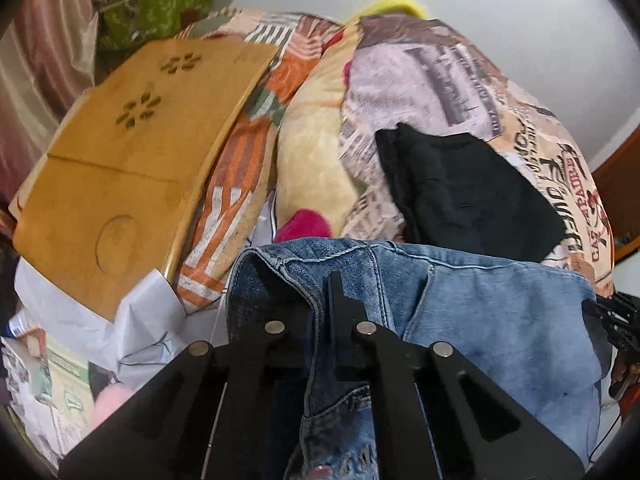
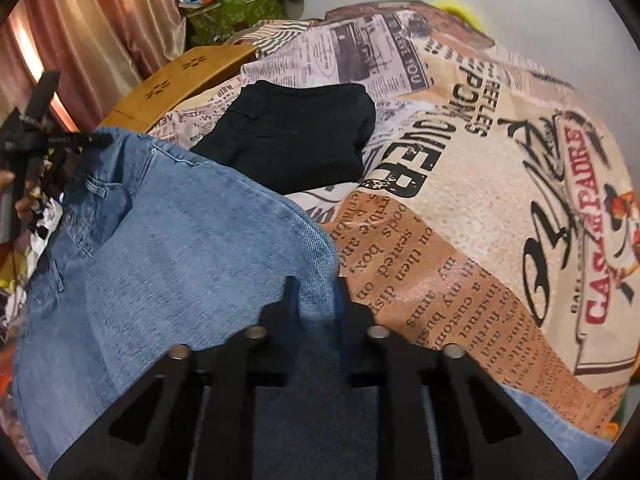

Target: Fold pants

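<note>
Light blue jeans (image 1: 500, 312) hang stretched between my two grippers above the bed. My left gripper (image 1: 320, 304) is shut on the waistband edge at one side. My right gripper (image 2: 316, 300) is shut on the other edge of the jeans (image 2: 168, 264). In the right wrist view the left gripper (image 2: 36, 136) shows at the far left, holding the waistband. In the left wrist view the right gripper (image 1: 612, 320) shows at the far right edge. A folded black garment (image 2: 292, 136) lies on the bed beyond the jeans; it also shows in the left wrist view (image 1: 472, 192).
The bed is covered by a newspaper-print quilt (image 2: 480, 208). A wooden lap table (image 1: 120, 168) lies at the left of the bed. A yellow plush pillow (image 1: 308, 160) lies beside it. Curtains (image 2: 88, 32) and a cluttered green box (image 2: 236, 12) stand behind.
</note>
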Demonstrator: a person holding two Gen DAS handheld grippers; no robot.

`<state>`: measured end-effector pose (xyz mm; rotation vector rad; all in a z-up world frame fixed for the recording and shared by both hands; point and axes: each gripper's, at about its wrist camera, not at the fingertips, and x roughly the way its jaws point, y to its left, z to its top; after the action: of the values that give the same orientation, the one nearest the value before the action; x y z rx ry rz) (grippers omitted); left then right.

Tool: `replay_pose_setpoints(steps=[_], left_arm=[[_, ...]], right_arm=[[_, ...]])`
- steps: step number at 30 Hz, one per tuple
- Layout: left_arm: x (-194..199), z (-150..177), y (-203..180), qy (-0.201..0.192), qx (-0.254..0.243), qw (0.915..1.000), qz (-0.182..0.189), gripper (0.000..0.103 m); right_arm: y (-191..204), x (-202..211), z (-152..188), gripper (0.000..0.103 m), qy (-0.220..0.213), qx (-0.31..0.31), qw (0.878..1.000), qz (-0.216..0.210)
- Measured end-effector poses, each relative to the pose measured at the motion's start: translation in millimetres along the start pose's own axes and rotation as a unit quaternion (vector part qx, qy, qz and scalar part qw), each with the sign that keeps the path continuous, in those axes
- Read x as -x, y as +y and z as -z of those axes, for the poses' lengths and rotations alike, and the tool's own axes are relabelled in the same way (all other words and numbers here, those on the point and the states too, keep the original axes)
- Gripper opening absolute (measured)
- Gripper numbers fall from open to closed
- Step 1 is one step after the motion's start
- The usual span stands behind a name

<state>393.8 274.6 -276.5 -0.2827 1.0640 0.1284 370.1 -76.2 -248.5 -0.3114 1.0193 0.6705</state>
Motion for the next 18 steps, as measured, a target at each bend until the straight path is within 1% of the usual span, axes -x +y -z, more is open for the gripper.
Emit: replay_pose_setpoints(steps=[3, 6, 8, 11, 13, 15, 18], left_arm=[[18, -1, -9, -0.016, -0.020, 0.9996, -0.010, 0.005], [40, -5, -13, -0.036, -0.027, 0.9988, -0.022, 0.005], [52, -10, -12, -0.045, -0.023, 0.9985, -0.021, 0.005], [68, -14, -15, -0.060, -0.030, 0.9975, -0.023, 0.005], [79, -11, -17, -0.067, -0.035, 0.9969, -0.021, 0.005], [89, -3, -18, -0.071, -0.039, 0.9966, -0.017, 0.005], [101, 14, -21, -0.077, -0.053, 0.9953, -0.026, 0.005]], right_arm=[[4, 12, 0, 0.009, -0.007, 0.003, 1.000, 0.014], [9, 30, -3, 0.008, -0.035, 0.000, 0.999, 0.039], [10, 47, -7, 0.007, -0.059, -0.005, 0.997, 0.056], [10, 67, -12, 0.007, -0.080, -0.020, 0.995, 0.056], [16, 79, -11, 0.007, -0.088, -0.017, 0.994, 0.056], [27, 91, -6, 0.007, -0.095, -0.007, 0.994, 0.058], [43, 101, 7, 0.007, -0.099, -0.005, 0.994, 0.054]])
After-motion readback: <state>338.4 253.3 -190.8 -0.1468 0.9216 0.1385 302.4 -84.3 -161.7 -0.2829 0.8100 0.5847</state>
